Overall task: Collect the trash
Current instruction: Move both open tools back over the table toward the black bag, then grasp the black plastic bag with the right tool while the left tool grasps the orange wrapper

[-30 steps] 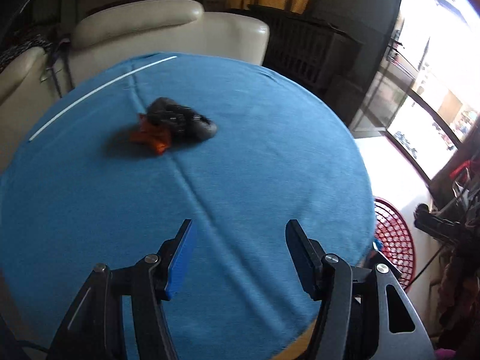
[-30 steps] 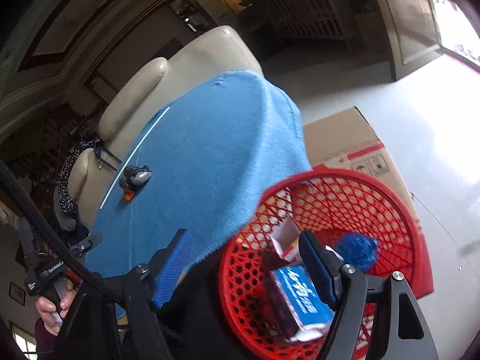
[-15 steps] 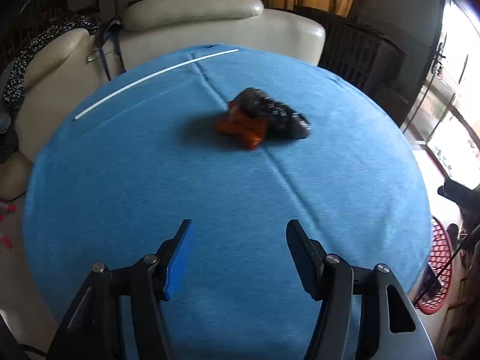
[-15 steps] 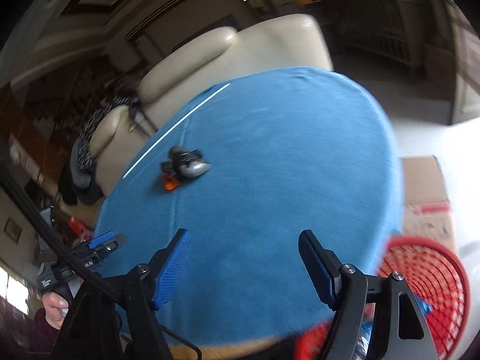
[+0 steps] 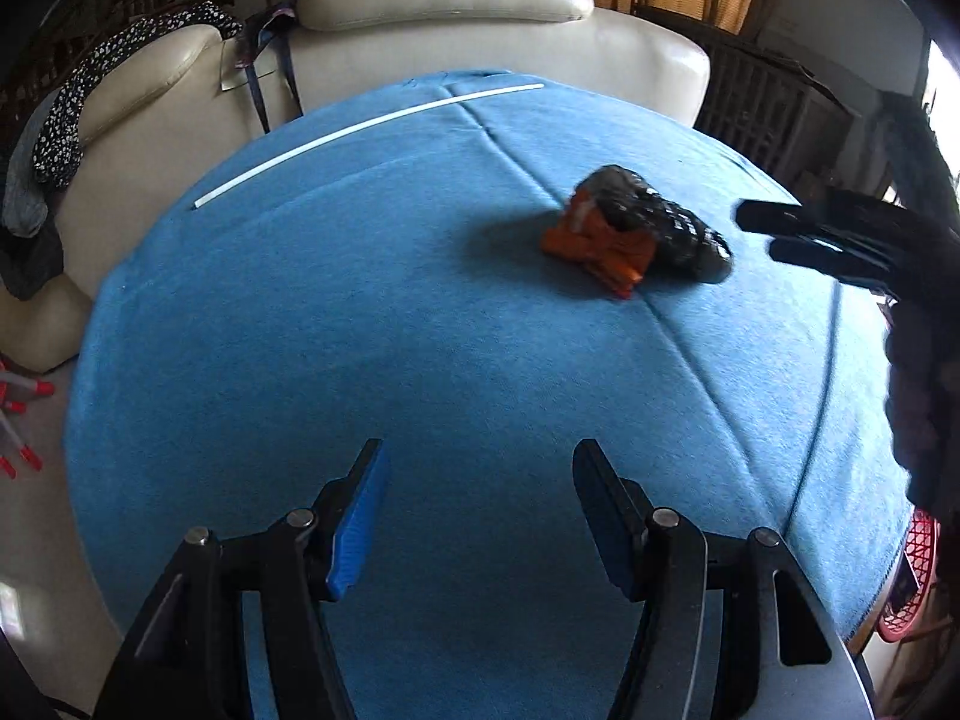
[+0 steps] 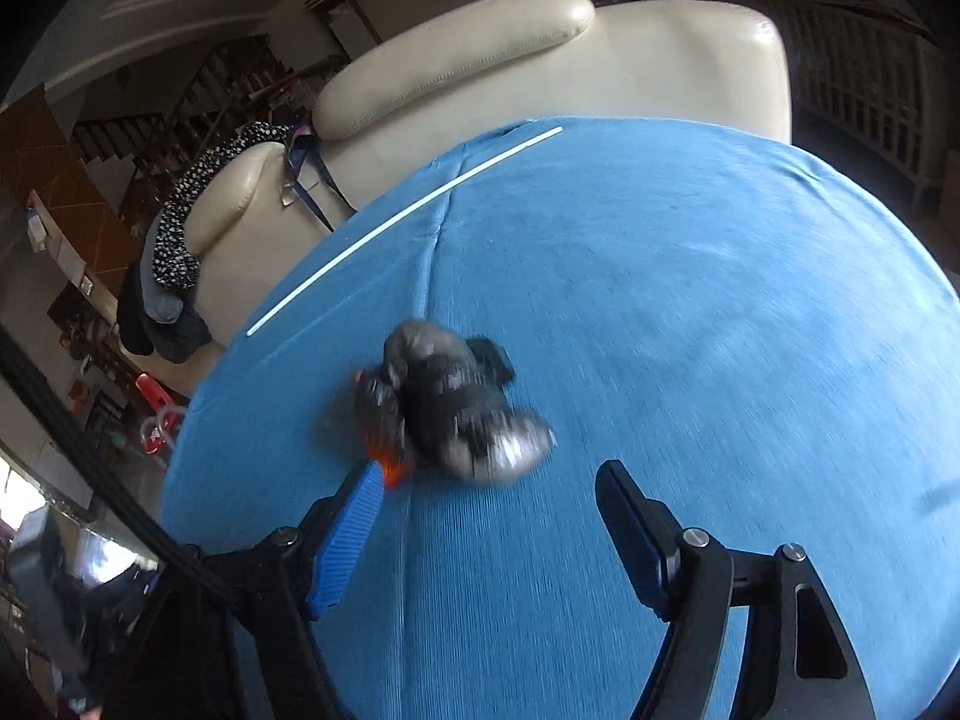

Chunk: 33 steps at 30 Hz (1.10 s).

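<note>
- The right gripper [image 6: 486, 531] is held with jaws wide and empty, the trash [image 6: 453, 405] just ahead of its fingertips.
- The left gripper [image 5: 474, 516] is likewise wide and empty, well short of the trash [image 5: 636, 234] on the blue counter [image 5: 360, 330].
- The approach step is judged in hand; next, the right jaws must straddle and close, then carry to the basket [image 5: 912, 582].

No text, label, brand, number or sign can be read in either view. The dark crumpled wrapper [image 5: 654, 222] on the blue cloth [image 5: 360, 330] carries a light pattern, too blurred to tell as writing. The orange scrap [image 5: 591, 249] beside it shows no print.
</note>
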Motion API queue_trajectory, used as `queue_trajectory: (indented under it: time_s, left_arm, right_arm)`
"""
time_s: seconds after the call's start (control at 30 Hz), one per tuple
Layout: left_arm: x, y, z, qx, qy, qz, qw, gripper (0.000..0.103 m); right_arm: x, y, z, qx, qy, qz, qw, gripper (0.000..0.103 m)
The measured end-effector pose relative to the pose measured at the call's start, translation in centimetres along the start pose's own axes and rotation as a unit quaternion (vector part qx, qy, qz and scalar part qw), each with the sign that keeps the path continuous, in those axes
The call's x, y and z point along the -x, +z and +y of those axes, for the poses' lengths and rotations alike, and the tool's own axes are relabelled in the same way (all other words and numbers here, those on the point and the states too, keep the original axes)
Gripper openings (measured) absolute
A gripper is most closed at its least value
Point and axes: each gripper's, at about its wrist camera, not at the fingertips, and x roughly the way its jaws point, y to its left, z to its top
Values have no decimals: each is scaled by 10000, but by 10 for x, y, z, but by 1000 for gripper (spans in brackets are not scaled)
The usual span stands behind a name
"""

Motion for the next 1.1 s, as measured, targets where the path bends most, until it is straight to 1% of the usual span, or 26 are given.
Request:
queue_trajectory:
  time_s: [0.03,0.1,0.2,0.23,0.27,0.3,0.4,0.5,0.57,0.6,0.67,0.77,0.93,1.0,1.03,1.07,1.1]
  left_arm:
    - [-1,2,2,5,20,-2,10000,64]
    - [-1,6,5,5,46,-15,10000,64]
    - [-3,16,9,17,65,-47,10000,64]
    - [-3,20,10,28,55,-55,10000,64]
    - [-4,24,10,38,29,-57,10000,64]
    - [-5,29,9,51,-20,-49,10000,64]
    - [-9,43,5,72,-186,-29,9998,64]
    - [-21,62,-9,-7,-342,50,9994,66]
    - [-33,75,-22,31,-435,165,9989,66]
    - [-40,81,-29,66,-543,217,9983,66]
    - [-53,92,-39,135,-590,297,9977,66]
    - [-74,105,-49,389,-739,472,9954,66]
    - [-100,114,-56,787,-719,639,9923,66]
    - [-105,113,-57,860,-866,674,9902,66]
    - [-106,113,-58,860,-880,630,9904,65]
    - [-106,114,-59,842,-885,609,9906,62]
    - [-107,114,-59,838,-941,583,9903,55]
  right_arm:
    - [-13,8,2,8,29,67,10000,70]
    - [-34,18,5,93,18,243,9997,58]
    - [-63,27,12,300,-13,550,9980,52]
    - [-68,28,13,348,-1,600,9976,50]
    - [-72,28,15,386,54,606,9974,42]
    - [-73,28,17,417,65,607,9973,40]
    - [-62,22,19,546,105,453,9974,39]
    - [-43,15,4,265,218,312,9989,39]
    - [-23,10,-12,71,207,129,9997,39]
    - [-13,7,-18,13,194,71,9998,39]
    - [4,0,-31,-143,186,-32,9997,39]
    - [30,-15,-45,-262,123,-142,9995,39]
    - [51,-36,-62,-557,202,-213,9980,39]
    - [54,-40,-65,-613,253,-225,9975,39]
    - [54,-41,-65,-623,266,-234,9974,39]
    - [54,-43,-65,-620,262,-241,9974,39]
    - [54,-44,-65,-618,270,-231,9975,39]
